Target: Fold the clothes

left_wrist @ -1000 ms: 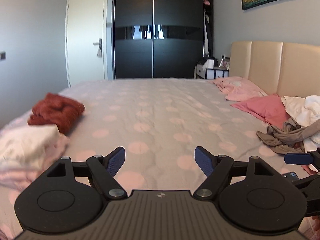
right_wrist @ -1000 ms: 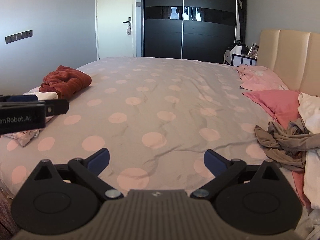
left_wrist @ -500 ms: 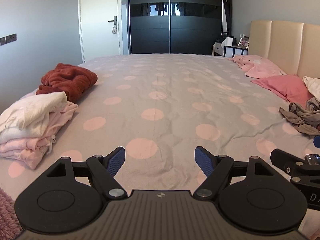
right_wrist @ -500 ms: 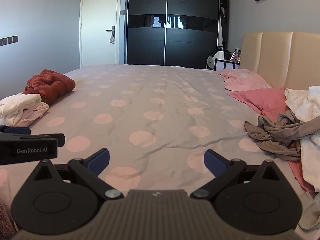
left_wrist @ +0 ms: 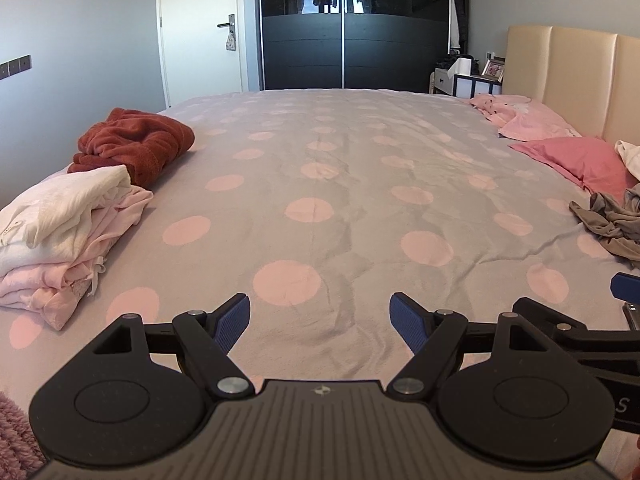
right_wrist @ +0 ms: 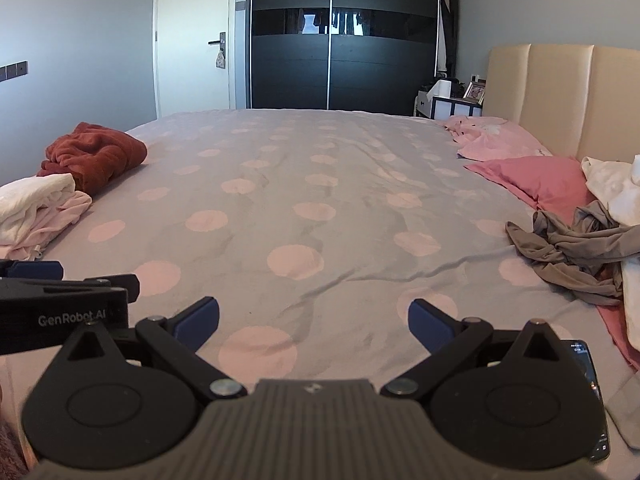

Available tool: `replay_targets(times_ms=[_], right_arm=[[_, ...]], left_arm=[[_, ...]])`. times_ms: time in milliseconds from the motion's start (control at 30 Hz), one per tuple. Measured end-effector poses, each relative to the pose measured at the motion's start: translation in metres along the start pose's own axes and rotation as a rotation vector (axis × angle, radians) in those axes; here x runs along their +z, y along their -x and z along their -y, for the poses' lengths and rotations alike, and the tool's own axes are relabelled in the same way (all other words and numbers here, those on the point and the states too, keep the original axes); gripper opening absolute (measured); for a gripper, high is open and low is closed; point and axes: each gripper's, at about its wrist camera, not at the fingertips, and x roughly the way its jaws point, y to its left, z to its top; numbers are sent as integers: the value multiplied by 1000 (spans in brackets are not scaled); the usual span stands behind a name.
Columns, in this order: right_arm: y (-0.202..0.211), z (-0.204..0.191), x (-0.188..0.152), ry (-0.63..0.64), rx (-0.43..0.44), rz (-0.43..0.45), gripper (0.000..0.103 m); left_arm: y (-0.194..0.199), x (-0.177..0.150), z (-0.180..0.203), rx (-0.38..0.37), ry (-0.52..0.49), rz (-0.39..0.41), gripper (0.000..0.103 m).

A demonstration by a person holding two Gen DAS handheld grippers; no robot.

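One crumpled grey garment lies unfolded at the bed's right edge below the pink pillow, folded stack at the left edge. Both my grippers hang wide and empty; my right gripper is nearer than my left gripper.

1. My left tool is matt black plastic with ribbed blue pads.
2. The bedspread is soft, creased cloth.
3. The rust-red garment looks plush.
4. The wardrobe is dark with a glossy band.
5. The headboard has smooth, padded sheen.
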Motion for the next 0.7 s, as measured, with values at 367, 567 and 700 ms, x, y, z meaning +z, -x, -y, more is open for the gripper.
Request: replay_targets(times_ms=[367,567,700], right_arm=[[2,-6,0,12,5,1,102],[4,-6,-1,13,4,1,102],[6,-6,-1,12,2,3,102]], left_arm=[[0,0,-5,12,-6,-3,76],[1,0,-3,8,-15,1,76],[1,1,-2,6,-19,4,76]])
